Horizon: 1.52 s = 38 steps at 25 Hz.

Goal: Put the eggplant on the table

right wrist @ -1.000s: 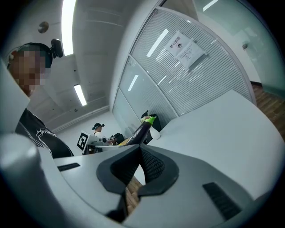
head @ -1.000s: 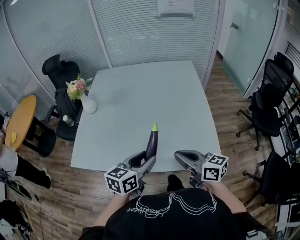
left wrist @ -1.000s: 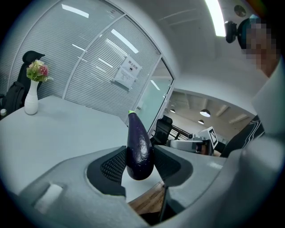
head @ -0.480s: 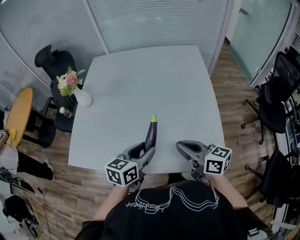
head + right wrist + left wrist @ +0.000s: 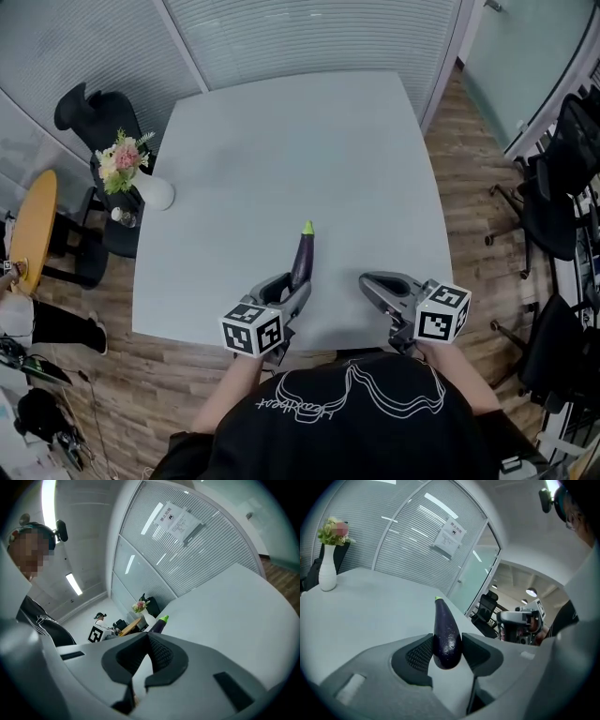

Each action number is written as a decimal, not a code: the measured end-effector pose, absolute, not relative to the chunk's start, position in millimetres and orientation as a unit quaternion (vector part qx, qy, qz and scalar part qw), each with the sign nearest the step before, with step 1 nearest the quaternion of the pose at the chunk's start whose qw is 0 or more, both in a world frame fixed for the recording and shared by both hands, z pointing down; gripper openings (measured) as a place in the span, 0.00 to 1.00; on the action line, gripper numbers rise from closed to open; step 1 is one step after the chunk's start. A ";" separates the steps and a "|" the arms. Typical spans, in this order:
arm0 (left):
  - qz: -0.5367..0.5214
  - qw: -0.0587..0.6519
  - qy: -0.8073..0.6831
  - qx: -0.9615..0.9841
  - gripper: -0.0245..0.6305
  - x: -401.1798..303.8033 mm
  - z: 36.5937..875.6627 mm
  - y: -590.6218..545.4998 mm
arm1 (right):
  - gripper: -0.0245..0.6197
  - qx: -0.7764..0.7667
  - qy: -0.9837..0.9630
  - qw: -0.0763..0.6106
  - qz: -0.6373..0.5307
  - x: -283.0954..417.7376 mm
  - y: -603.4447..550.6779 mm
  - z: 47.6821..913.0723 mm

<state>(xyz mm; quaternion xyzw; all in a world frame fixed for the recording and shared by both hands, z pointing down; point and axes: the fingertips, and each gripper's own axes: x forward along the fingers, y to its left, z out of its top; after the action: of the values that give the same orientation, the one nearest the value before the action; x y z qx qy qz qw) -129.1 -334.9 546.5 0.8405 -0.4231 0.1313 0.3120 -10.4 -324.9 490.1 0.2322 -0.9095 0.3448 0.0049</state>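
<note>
The dark purple eggplant with its green stem tip [image 5: 302, 262] sits low and centre in the head view, over the near edge of the pale grey table [image 5: 281, 141].

At the far left stands a round orange side table [image 5: 36, 230]. A white vase of pink and green flowers [image 5: 150, 190] rests on the grey table's left corner, well apart from the eggplant.

Left of centre, the left gripper [image 5: 292, 289] is clamped on the eggplant's blunt end. In the left gripper view both ribbed pads [image 5: 419, 653] press against the purple skin, and the stem end points away across the tabletop. Just to its right, the right gripper [image 5: 370, 284] has its jaws brought together with nothing between them. Black office chairs [image 5: 553, 206] line the right edge.

As I judge it, the carrying is mostly done, since the eggplant is already above the table. It looks to be held clear of the surface, though I cannot be sure. What is left is to lower it, let the jaws part and draw the gripper back.
</note>
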 end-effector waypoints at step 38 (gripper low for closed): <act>0.240 0.373 -0.426 0.788 0.34 -124.0 669.0 -366.4 | 0.05 0.247 -0.876 0.037 0.412 14.3 -344.1 548.0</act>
<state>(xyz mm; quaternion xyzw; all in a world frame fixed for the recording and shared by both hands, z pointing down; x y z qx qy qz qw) -124.0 -366.4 669.0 0.7882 -0.4263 0.2401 0.3733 14.3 -344.1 548.0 0.2472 -0.8761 0.4123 0.0365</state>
